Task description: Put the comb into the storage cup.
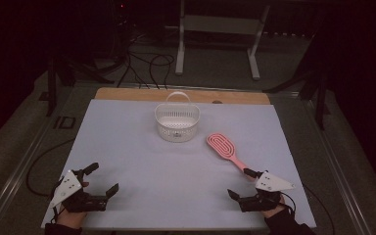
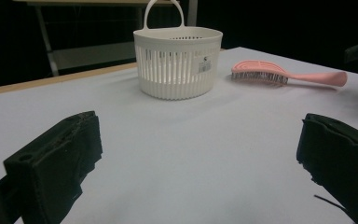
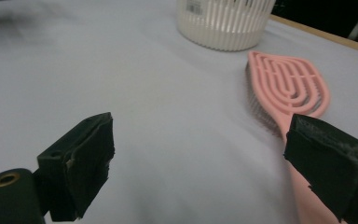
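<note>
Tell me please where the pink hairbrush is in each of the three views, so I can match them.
High view: pink hairbrush right of centre, handle toward the right tool.
Left gripper view: upper right, lying beside the white basket.
Right gripper view: right side, handle behind the right jaw.
Shared landmark: the white basket, always next to the brush head.

Your left gripper (image 2: 200, 154) hangs with jaws spread over bare table (image 2: 191, 140); far ahead stands the white basket (image 2: 177, 63), the pink brush (image 2: 279, 74) to its right.

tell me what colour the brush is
Pink. The brush shows best in the right gripper view, its slotted back up.
</note>
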Available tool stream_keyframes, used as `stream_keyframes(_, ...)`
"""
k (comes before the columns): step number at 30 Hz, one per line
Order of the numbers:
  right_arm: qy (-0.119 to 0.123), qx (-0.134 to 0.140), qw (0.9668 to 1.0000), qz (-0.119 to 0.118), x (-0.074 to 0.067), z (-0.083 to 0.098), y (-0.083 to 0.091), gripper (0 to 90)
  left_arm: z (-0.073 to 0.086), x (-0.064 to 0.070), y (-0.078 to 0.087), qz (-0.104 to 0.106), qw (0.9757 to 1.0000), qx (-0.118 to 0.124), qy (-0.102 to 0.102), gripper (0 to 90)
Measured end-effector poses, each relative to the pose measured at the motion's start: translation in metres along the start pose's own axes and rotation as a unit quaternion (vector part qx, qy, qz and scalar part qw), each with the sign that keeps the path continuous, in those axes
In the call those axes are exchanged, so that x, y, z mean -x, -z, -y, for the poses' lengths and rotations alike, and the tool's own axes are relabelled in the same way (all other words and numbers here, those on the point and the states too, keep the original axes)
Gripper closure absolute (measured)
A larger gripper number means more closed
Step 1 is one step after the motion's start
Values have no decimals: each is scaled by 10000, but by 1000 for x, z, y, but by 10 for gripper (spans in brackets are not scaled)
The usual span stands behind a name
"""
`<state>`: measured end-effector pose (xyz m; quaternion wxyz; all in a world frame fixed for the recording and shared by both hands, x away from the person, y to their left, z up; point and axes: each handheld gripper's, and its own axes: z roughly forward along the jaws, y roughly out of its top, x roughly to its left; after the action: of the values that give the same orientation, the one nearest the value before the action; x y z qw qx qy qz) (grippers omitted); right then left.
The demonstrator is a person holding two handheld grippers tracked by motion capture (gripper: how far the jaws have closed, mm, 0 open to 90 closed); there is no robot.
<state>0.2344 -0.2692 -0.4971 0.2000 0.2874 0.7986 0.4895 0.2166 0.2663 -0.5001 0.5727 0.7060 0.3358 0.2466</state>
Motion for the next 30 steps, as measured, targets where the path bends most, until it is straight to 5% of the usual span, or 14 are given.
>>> stream_keyframes(15,172,-310,9993,-142,-7,-2,-6,81,0,0,-2,41,10000,29,-13,0)
stream_keyframes(22,75,-187,9997,-143,-6,-7,-1,81,0,2,0,83,9999,5,-96,0)
stream_keyframes(30,231,-258,9994,-51,-10,-12,0,81,0,1,-1,74,9999,-7,-116,0)
